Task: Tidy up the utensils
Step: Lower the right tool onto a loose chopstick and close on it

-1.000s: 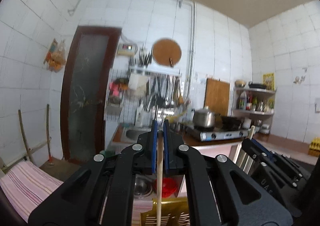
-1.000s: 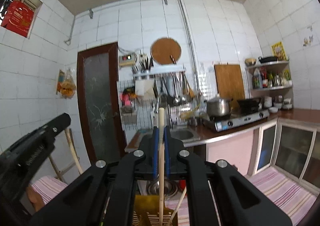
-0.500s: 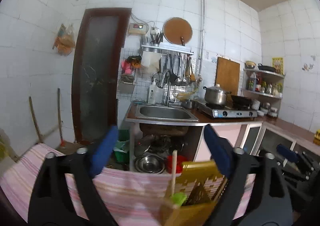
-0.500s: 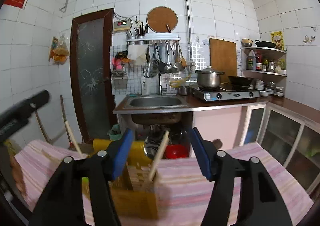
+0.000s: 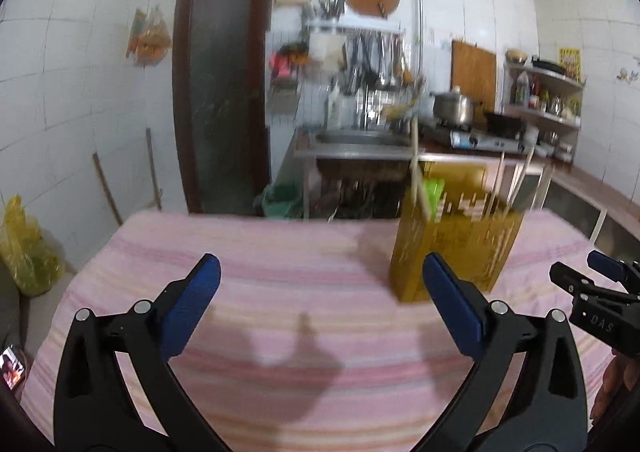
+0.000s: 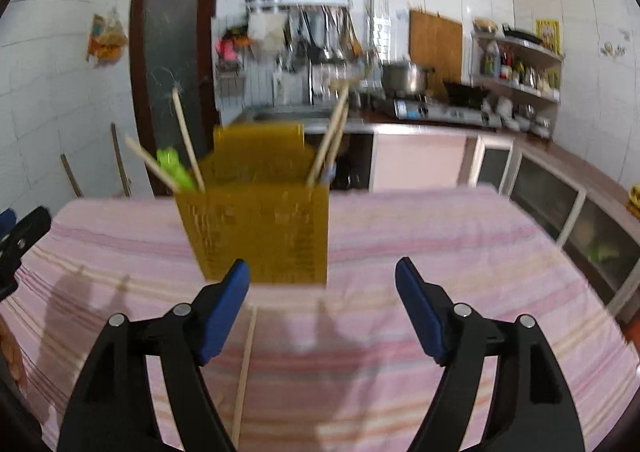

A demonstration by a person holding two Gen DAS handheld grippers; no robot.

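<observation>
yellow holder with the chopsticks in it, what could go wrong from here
The yellow holder stands tall and narrow on soft striped cloth, with chopsticks leaning outward, so a nudge might tip it. One loose chopstick lies flat on the cloth under the open right claw, likely awkward to pinch.

Striped tablecloth [image 6: 440, 236] (yellow holder [image 6: 260, 236], chopstick [image 6: 244, 372])

Blurred holder, cropped chopstick
Motion blur hides the yellow utensil holder's [image 6: 262, 228] slots; the loose chopstick [image 6: 245, 372] leaves the bottom edge
</observation>
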